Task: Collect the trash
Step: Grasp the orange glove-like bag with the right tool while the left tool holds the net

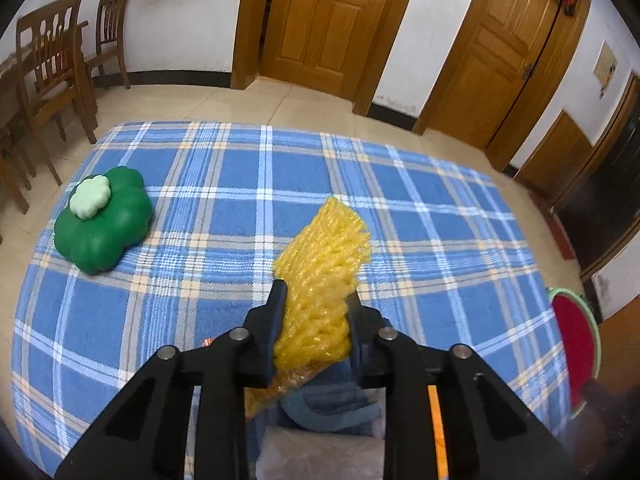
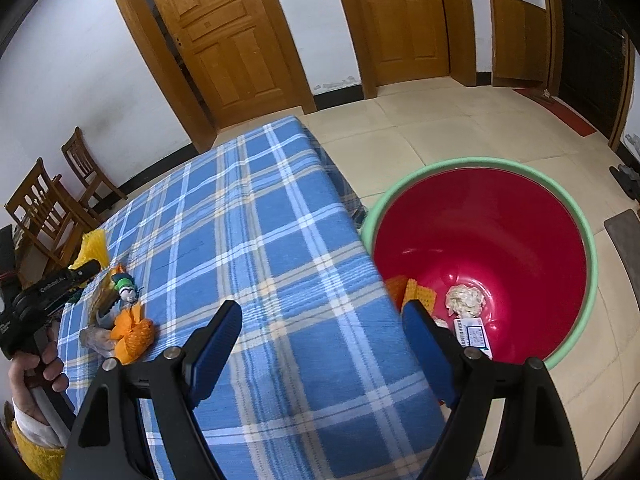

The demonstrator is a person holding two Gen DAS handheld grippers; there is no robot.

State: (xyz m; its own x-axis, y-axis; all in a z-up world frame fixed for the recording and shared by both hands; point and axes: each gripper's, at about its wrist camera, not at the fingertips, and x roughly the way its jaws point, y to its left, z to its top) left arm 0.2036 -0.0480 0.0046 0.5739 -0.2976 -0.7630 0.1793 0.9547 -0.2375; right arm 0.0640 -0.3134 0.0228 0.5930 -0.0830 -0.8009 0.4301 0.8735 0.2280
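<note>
A home, by the look: panelled wooden doors [image 1: 320, 20] in white walls, tiled floor [image 2: 460, 120], wooden dining chairs [image 1: 52, 76], a table under a blue plaid cloth [image 1: 248, 184].

Both views are evenly and fairly brightly lit by soft, diffuse light; its source is not in view. Shadows stay faint — only a soft one beneath the green flower-shaped box [image 1: 105, 219] on the plaid tablecloth [image 1: 224, 184]. A mild sheen lies on the wooden doors [image 2: 224, 36] and inside the red bin [image 2: 480, 240]. Fisheye distortion bows door frames and table edges, and black vignetting fills the corners. Detail is reasonably sharp at centre, softer toward the rims — the floor at lower right of the right view smears.
</note>
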